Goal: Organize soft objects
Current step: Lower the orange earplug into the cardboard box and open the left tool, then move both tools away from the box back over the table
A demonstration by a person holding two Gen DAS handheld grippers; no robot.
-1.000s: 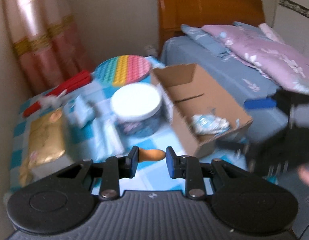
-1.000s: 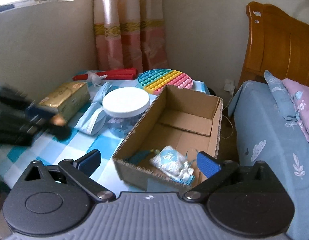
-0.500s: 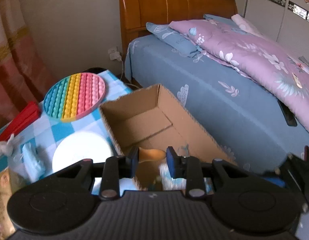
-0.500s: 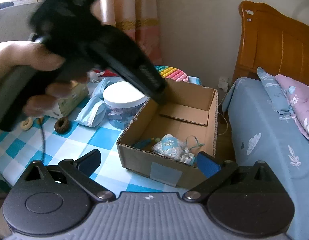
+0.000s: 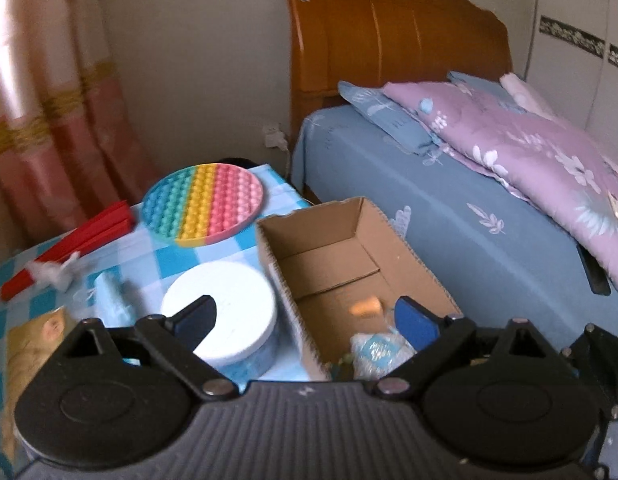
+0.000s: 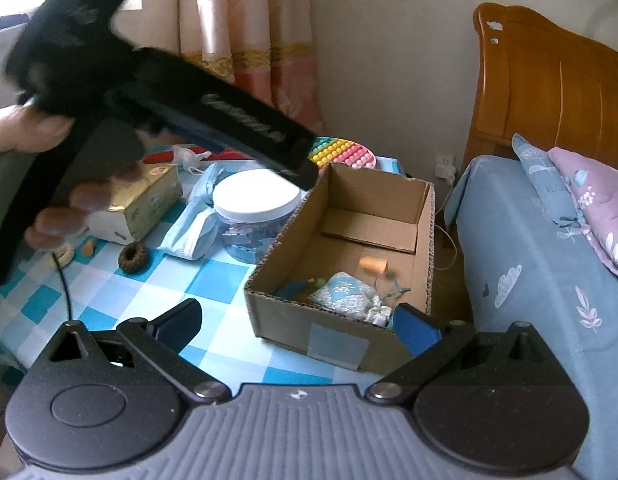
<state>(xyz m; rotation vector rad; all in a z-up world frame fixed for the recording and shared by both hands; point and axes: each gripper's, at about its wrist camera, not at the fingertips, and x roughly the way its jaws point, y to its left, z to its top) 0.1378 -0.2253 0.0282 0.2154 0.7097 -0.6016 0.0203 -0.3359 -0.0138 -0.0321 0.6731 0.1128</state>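
Note:
An open cardboard box [image 6: 423,216] [image 5: 345,216] stands on the blue checkered table [image 6: 213,276]. Inside lie a small orange soft piece [image 6: 373,267] [image 5: 365,306] and a pale blue patterned pouch [image 6: 345,292] [image 5: 379,354]. My left gripper [image 5: 309,320] is open and empty above the box's near end; it shows in the right wrist view [image 6: 213,120] as a black body over the table. My right gripper [image 6: 295,322] is open and empty in front of the box. A brown scrunchie [image 6: 133,255] and a blue face mask [image 6: 197,224] lie on the table.
A white-lidded jar [image 6: 255,216] [image 5: 225,312] stands left of the box. A rainbow pop mat [image 5: 203,204], red sticks [image 5: 69,248] and a gold packet [image 6: 145,200] lie farther left. A bed [image 5: 469,200] with a purple quilt is to the right.
My left gripper has opened and let go of the orange piece, which now lies in the box. The right gripper stays open and almost still.

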